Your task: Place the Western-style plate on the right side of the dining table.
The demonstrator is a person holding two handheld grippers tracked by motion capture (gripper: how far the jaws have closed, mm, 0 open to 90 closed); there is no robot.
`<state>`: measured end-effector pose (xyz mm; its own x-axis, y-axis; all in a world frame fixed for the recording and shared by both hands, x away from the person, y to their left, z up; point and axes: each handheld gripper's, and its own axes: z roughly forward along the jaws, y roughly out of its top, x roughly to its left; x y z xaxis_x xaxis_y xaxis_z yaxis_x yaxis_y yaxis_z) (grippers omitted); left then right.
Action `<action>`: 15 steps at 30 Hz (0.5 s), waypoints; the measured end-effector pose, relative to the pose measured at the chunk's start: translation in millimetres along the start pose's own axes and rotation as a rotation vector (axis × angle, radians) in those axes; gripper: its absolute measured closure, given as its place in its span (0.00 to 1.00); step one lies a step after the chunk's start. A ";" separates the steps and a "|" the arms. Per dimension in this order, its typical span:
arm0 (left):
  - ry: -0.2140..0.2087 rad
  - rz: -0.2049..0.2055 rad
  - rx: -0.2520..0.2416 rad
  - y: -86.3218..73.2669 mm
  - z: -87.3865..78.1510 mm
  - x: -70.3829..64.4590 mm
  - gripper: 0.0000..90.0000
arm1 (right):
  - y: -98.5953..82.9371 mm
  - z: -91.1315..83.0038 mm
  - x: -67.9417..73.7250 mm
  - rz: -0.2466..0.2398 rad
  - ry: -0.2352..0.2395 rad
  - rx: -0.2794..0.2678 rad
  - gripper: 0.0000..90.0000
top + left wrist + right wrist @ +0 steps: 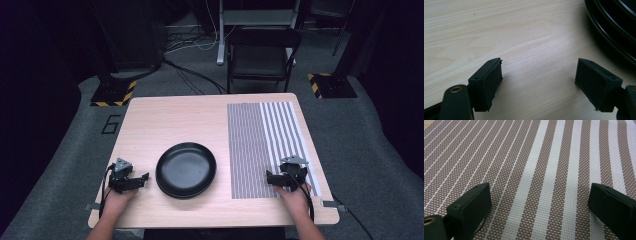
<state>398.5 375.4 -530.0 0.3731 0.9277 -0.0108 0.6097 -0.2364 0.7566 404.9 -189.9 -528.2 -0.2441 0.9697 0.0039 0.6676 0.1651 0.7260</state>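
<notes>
Plate (186, 169), black and round, lies flat on the table (175, 120) near its front edge, left of the middle, between the two grippers. Being round, it has no long axis and points no way in particular. In the high view it looks like more than one plate stacked, since a second rim peeks out at the lower left; the left gripper view backs this up with two dark rims (614, 32), one above the other, at its upper right.

Left gripper (131, 183) rests just left of the plate, close to its rim but apart from it, and aims toward it. Its own view shows the jaws wide apart over bare wood, holding nothing.

Right gripper (280, 179) sits over the near end of the mat (260, 145), a striped mat laid lengthwise from front to back on the right half of the table. From above, the mat shows fine stripes on its left half and broad ones on its right. The right gripper view brings out the woven brown and white mesh (544, 170), and shows the jaws spread wide with nothing between them.

A "6" (111, 123) is marked on the floor left of the table. I can read no brand or label on the plate or mat
</notes>
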 end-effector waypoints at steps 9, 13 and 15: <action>0.007 -0.009 0.019 1.8 -1.3 -1.3 0.28 | -0.4 -1.4 1.5 -0.009 0.000 -0.008 0.09; 0.013 -0.011 0.028 3.5 -2.1 -1.4 0.31 | 1.1 -3.2 2.9 -0.018 0.011 0.003 0.15; 0.013 -0.014 0.040 4.6 -3.3 -1.0 0.35 | 1.6 -3.4 3.0 -0.019 0.021 0.000 0.16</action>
<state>398.6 374.4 -524.3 0.3550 0.9348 -0.0123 0.6424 -0.2344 0.7297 402.9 -187.3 -524.7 -0.2714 0.9625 0.0039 0.6625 0.1839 0.7261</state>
